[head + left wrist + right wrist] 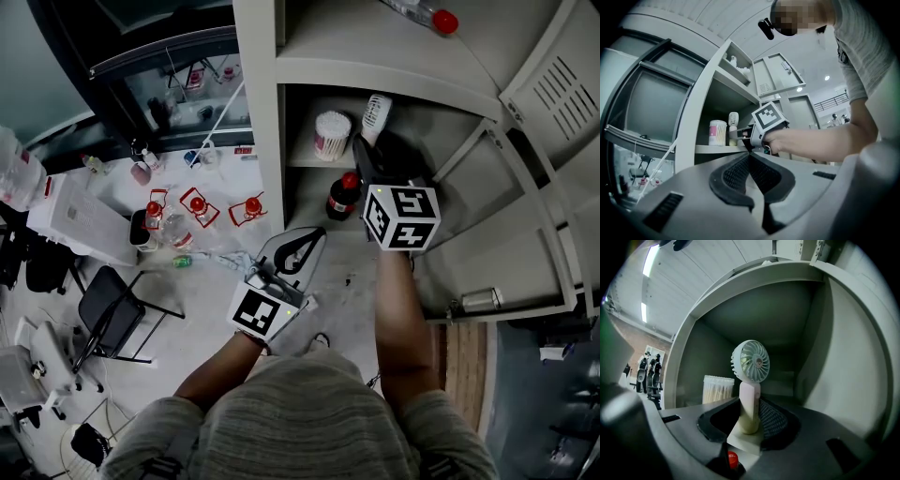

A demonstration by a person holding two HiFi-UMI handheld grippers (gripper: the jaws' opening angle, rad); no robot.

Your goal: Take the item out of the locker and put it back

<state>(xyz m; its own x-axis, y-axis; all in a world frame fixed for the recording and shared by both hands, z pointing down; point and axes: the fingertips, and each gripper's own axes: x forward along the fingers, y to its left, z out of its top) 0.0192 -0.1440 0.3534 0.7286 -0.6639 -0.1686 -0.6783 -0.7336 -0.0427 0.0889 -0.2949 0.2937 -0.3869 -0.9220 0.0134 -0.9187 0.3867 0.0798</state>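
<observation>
Fan (pixel 750 362) handle clamped between right gripper (pixel 751 422) jaws, upright | left gripper (pixel 751 161) jaws closed, empty

All 3 views are dim and grey-green. Both gripper views bend strongly at the edges, with black vignetted corners. In the right gripper view ceiling strip lights (pixel 648 261) glare at the far left; the locker (pixel 834 357) interior lies in shadow, the fan (pixel 751 361) sharp and pale, the near foreground soft.
</observation>
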